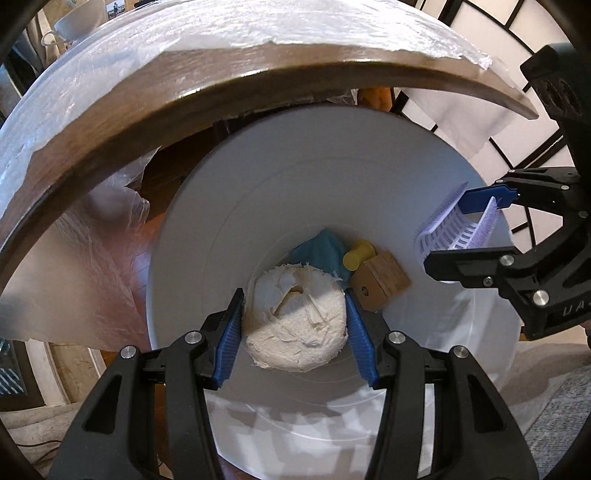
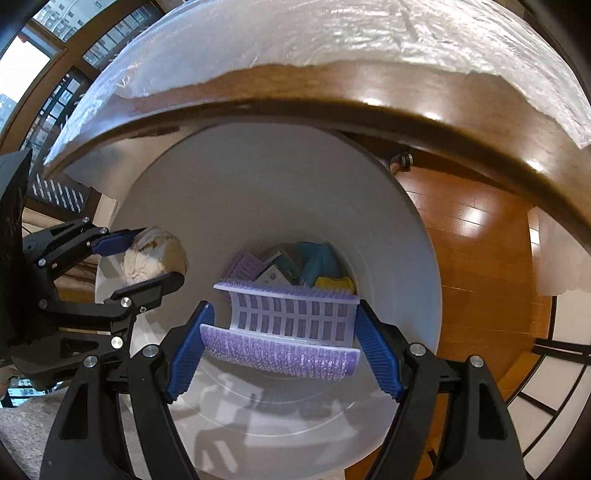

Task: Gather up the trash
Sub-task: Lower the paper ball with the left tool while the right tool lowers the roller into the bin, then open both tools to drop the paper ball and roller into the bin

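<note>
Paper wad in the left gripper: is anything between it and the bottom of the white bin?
Nothing blocks the drop. The paper wad, clamped in the left gripper, hangs over the open mouth of the white bin. Below lie only earlier items: a teal piece, a yellow cylinder and a wooden block.

White bin (image 1: 258,192) mouth open, table edge (image 1: 207,85) overhanging its far side

A home living room: glossy orange-brown wooden plank floor (image 2: 476,236) right of the right gripper, dark-framed paper shoji screen (image 1: 491,33), white teacup (image 1: 79,18) on the table above the left gripper.
</note>
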Motion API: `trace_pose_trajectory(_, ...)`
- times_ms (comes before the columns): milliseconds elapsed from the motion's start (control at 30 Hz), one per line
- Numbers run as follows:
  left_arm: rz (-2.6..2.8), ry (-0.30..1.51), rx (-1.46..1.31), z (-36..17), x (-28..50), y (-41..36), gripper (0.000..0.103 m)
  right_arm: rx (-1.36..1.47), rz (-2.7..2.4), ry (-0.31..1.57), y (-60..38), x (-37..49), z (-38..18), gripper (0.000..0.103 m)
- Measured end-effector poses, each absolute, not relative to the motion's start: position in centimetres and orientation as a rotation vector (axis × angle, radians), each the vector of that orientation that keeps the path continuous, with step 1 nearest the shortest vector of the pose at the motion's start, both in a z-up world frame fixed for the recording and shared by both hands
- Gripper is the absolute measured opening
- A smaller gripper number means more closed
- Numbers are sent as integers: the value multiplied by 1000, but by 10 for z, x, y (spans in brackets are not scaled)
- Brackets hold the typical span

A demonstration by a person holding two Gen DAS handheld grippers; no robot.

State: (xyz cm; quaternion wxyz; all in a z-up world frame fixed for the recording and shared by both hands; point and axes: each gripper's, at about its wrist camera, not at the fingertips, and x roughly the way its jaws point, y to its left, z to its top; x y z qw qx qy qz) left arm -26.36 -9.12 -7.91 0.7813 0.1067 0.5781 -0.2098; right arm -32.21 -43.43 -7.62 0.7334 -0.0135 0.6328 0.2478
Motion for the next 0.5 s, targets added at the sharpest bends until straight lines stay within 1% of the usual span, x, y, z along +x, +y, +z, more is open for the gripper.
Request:
trace_pose_trajectory(400, -455, 1249, 243, -90, -255, -100, 53, -29, 562, 1407, -434, -320, -79, 77)
trace_pose_trajectory(433, -456, 1245, 241, -89, -255, -100, 58, -21, 564, 1408, -435, -319, -78, 77)
trace_pose_trajectory(467, -455, 1249, 235, -89, -254, -99, 65, -6, 569, 1413, -437, -319, -78, 79)
trace_pose_trajectory(500, -455, 1248, 227, -87, -254, -98, 67, 8, 568, 1415, -439, -319, -76, 85)
